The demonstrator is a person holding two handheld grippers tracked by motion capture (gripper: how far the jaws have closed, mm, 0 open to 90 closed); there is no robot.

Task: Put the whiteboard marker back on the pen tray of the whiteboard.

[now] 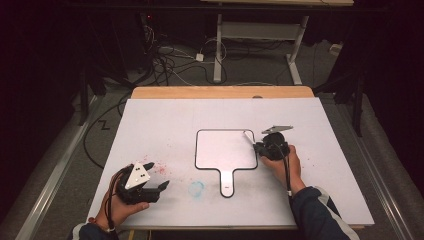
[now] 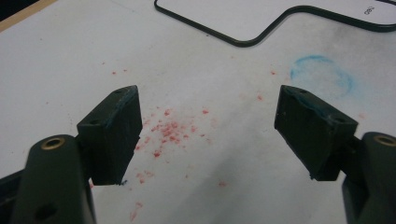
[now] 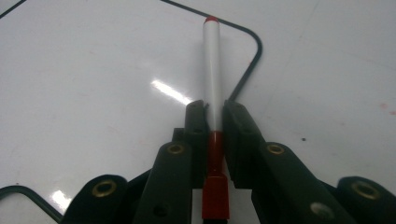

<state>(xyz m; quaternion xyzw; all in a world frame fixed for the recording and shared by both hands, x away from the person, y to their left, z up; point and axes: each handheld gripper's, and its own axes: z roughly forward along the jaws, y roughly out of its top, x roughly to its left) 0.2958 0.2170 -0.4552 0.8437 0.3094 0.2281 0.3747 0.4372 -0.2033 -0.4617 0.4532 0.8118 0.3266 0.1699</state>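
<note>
One marker [image 3: 212, 70] sits clamped between the pads of my right gripper [image 3: 214, 116], held near its red tail end, with the white barrel running up the middle of the right gripper view to a red tip at the top. In the high view my right gripper [image 1: 261, 145] is at centre right, and the marker [image 1: 248, 136] pokes over the upper right corner of the whiteboard [image 1: 225, 149]. I judge the marker light, stiff and smooth enough to roll or slide in the grip, so a hold closer to the tip would steady it for writing. That board is a glossy white paddle with rounded corners, a thin dark rim and a short handle toward the bottom of the frame. My left gripper [image 1: 159, 186] rests at lower left, jaws wide apart and empty, over a matte white table [image 1: 165, 120] flecked with red smudges [image 2: 166, 130] beside a faint blue ring [image 2: 322, 74].
</note>
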